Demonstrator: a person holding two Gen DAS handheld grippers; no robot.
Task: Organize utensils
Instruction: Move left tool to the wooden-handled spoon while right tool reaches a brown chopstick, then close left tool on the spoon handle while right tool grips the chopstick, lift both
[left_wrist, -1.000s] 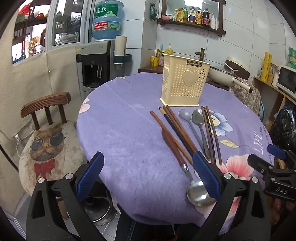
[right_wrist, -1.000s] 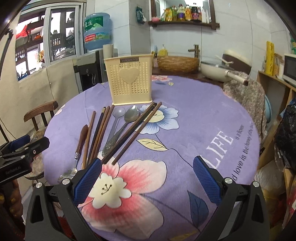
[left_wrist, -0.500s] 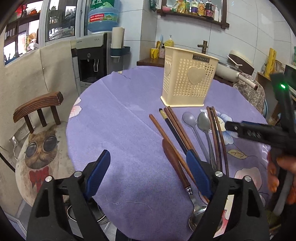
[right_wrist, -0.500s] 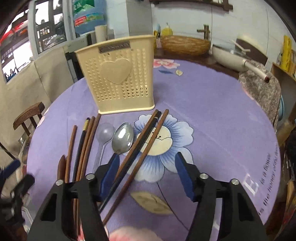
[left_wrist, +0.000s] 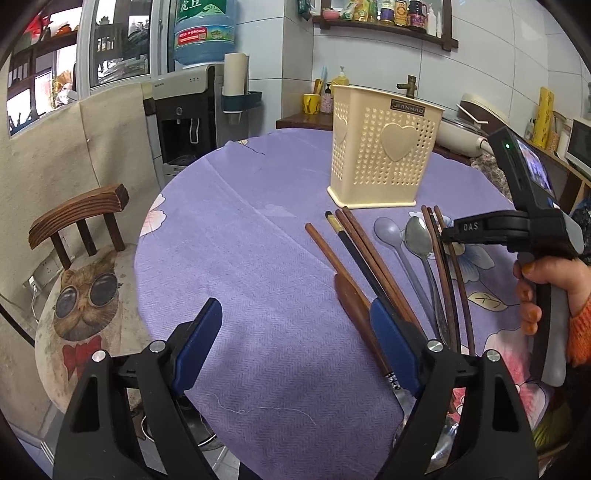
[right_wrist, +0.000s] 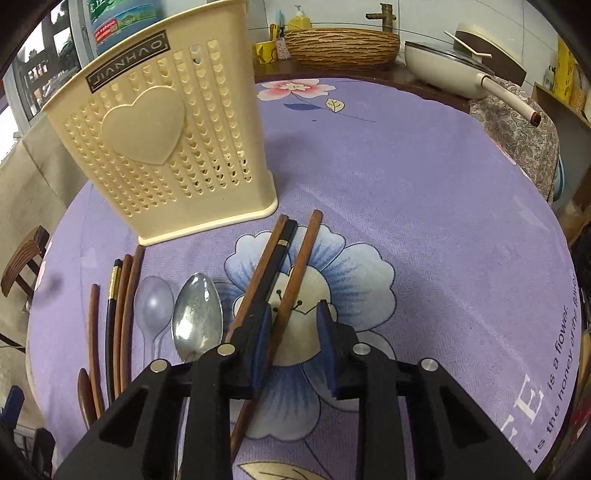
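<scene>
Right wrist view: JIANHAO holder (right_wrist: 159, 140) stands beyond the parted right claw (right_wrist: 295, 347); left claw (left_wrist: 291, 339) gapes.

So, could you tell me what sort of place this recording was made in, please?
Most likely a home kitchen and dining corner: a water dispenser, a shelf of condiment bottles, and a pan beside the cloth-covered round table.

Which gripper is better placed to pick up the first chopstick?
Right. The right gripper is down with open jaws straddling the brown chopstick; the left gripper hangs open at the table edge.
</scene>
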